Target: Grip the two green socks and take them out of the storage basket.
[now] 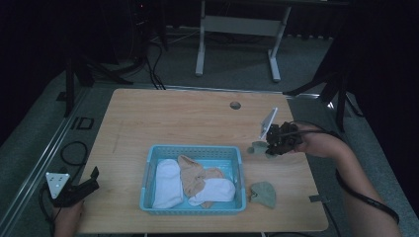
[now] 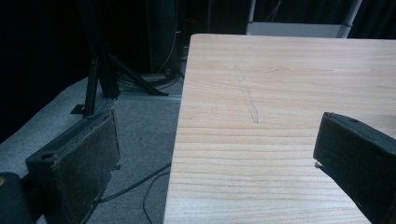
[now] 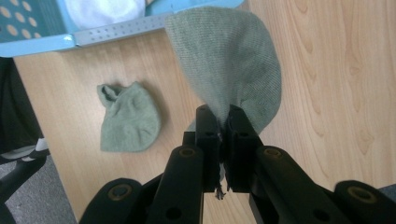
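Beside the right wall of the light-blue perforated plastic basket (image 1: pixel 193 151), the right gripper (image 1: pixel 273 144) holds a sage-green knitted ankle sock (image 3: pixel 231 70) lifted off the pale wooden table (image 1: pixel 188 118). In the right gripper view its two black jaws are pressed tight together on a pinch of the sock's fabric, and the rest of the sock hangs away from them in a loose rounded pouch, so the hold is on cloth alone and not on any thickness of folded material. That suits a limp thing: one pinch is enough to carry it, and the hanging shape should clear the basket's rim if it is brought over.

A second sage-green sock (image 1: pixel 263 193) of the same knit lies crumpled on the table, just off the basket's near right corner and apart from it, within easy reach of the same hand. Inside the basket lie two white socks (image 1: pixel 167 183) and a tan sock (image 1: pixel 194 177) draped between them, which suggests the work in hand is gathering socks into the basket, with the green pair last.

At the table's near left corner the left gripper (image 1: pixel 81 187) waits with its jaws spread wide and nothing between them; its own view shows one pad out over the grey floor and the other over bare wood. It sits well apart from the basket, probably parked out of the way, since the lift needs one hand.
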